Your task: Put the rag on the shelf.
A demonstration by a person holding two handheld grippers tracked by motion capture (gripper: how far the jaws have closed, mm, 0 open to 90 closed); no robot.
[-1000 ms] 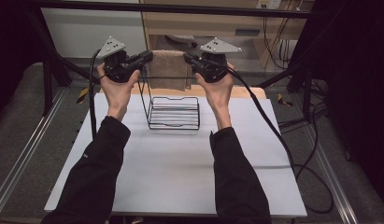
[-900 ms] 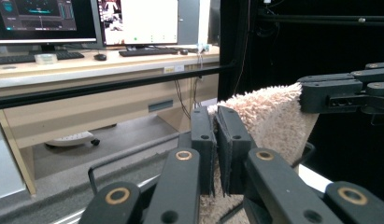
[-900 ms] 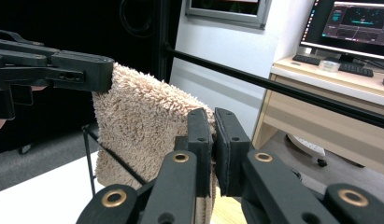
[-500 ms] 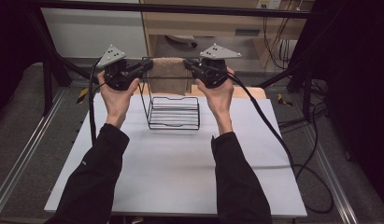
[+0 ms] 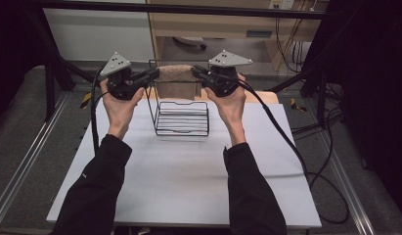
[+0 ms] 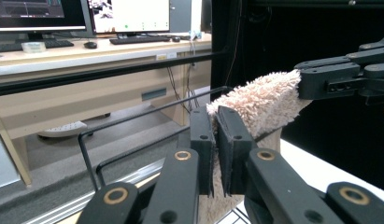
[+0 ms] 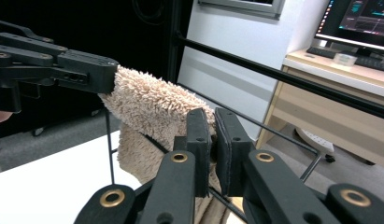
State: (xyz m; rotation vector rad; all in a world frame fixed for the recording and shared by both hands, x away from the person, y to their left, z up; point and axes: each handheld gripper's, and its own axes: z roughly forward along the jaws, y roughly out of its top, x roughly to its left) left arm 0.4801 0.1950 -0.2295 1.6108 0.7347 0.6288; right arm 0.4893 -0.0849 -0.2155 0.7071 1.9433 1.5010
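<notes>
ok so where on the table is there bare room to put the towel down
The white table is bare in front of the wire rack, between the two sleeves, and in strips left and right of the forearms. It is crowded at the far edge: the rack stands there, with the towel stretched over its tall back bar between the left tongs and right tongs.

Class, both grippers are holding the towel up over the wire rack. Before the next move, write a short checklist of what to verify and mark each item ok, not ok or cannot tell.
1. Left gripper shut on the towel's left end: ok.
2. Right gripper shut on the right end: ok.
3. Towel stretched level between the two grippers: ok.
4. Towel draped over the wire rack's top bar: ok, its lower part hangs down beside the bar.
5. Both sides of the towel hanging evenly: cannot tell.
6. Rack standing flat on the table: ok.
</notes>
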